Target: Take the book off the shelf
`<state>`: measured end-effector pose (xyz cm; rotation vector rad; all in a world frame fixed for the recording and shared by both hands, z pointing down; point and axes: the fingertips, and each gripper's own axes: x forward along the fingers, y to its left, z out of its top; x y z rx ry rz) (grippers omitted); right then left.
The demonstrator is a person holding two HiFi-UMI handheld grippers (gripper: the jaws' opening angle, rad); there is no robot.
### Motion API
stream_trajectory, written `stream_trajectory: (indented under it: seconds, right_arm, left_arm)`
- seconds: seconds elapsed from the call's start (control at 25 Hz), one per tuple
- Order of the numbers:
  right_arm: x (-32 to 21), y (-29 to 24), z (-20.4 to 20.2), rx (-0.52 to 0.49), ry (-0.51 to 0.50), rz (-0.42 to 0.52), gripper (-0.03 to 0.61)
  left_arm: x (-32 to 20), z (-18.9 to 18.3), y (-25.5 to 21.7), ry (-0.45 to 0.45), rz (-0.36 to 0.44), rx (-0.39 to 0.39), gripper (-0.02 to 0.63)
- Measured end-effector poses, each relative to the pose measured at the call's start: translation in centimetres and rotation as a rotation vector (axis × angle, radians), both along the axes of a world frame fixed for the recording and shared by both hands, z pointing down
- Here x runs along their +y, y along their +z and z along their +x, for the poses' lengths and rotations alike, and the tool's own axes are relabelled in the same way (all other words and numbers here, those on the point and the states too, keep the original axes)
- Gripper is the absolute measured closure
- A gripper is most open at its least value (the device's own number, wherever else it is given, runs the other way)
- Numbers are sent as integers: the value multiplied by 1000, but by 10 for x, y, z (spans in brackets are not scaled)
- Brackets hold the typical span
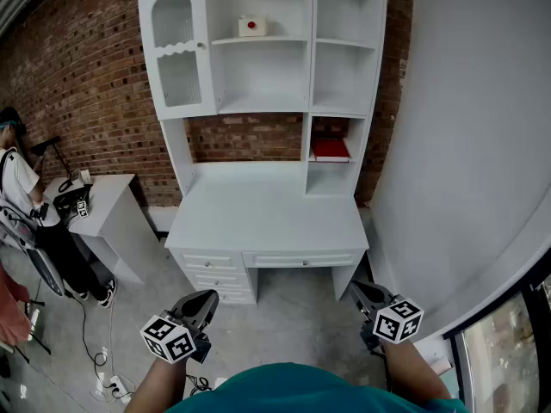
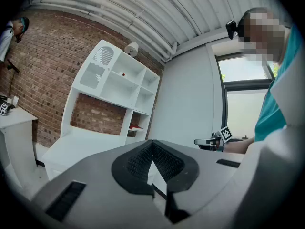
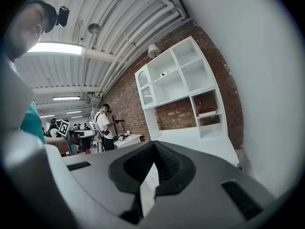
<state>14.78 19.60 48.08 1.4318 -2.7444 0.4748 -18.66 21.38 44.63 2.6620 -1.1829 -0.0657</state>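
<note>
Your left gripper (image 1: 205, 300) and right gripper (image 1: 356, 287) are both closed, holding nothing. Far off, the red book (image 1: 330, 150) lies flat on the white shelf (image 1: 332, 163).

Smooth matt-white painted shelf (image 1: 258, 101); rough brick wall (image 1: 86, 67) (left tool (image 2: 152, 144) pads (image 2: 138, 160): ribbed black, matt).

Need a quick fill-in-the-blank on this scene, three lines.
The book lying flat is ____ in colour.
The left tool and right tool are both ____, holding nothing.
The wall behind the desk is made of ____.
Missing: red; shut; brick.
</note>
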Motion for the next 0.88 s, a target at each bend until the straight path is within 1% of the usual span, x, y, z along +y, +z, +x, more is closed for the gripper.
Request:
stream_trajectory:
  seconds: [0.24, 0.56, 0.88]
  right_arm:
    - [-1, 0, 16, 9, 1, 5, 560]
    - [-5, -4, 41, 23, -7, 11, 559]
    - [-3, -16, 62, -6, 5, 28, 558]
  left_arm:
    - [2, 9, 1, -21, 1, 10, 601]
    - [2, 37, 2, -26, -1, 27, 601]
    - [2, 57, -3, -28, 7, 46, 601]
